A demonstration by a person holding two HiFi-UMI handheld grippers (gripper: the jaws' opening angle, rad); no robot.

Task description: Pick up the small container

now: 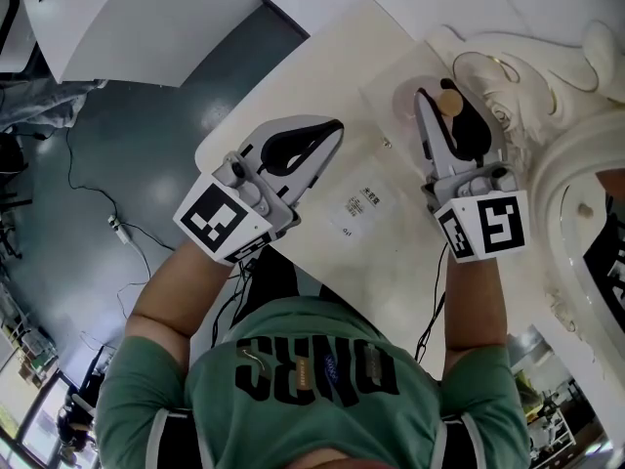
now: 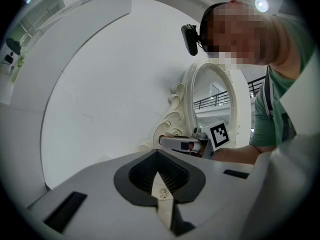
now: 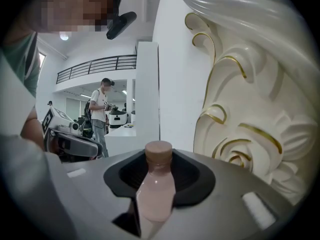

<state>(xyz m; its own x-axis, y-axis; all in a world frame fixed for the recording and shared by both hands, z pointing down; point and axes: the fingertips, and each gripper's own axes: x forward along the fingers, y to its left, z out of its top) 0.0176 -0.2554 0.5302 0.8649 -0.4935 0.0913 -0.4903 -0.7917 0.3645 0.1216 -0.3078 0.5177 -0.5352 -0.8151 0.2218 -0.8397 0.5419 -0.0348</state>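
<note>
In the head view the person holds both tools over a white surface point(image 1: 322, 62) that runs from 7 o'clock up toward 1 o'clock, with grey floor point(image 1: 146, 135) beyond its edge at 9 o'clock. The right tool point(image 1: 450, 117) points toward 12 o'clock, and its jaws are closed against the sides of the small container point(image 1: 449, 100), a pale pink bottle with a tan cap. From above the cap shows as a round disc between the jaw tips, so the bottle stands roughly upright. In the right gripper view the bottle fills the gap between the dark pads, body low and cap at 12 o'clock. Whether its base touches the surface cannot be told.

The left tool point(image 1: 335, 128) lies well apart from the bottle, at about 9 o'clock from it, and points toward 2 o'clock. Its jaws are closed tip to tip with nothing between them, and the left gripper view shows the pads meeting in one narrow seam.

A small printed label point(image 1: 363, 206) lies flat on the surface between the two tools, at 5 o'clock from the left tool's tips. An ornate white mirror frame point(image 1: 547, 76) with carved scrolls and thin gilt lines stands just beside the right tool at 3 o'clock. The person wears a green shirt point(image 1: 312, 379) at 6 o'clock
</note>
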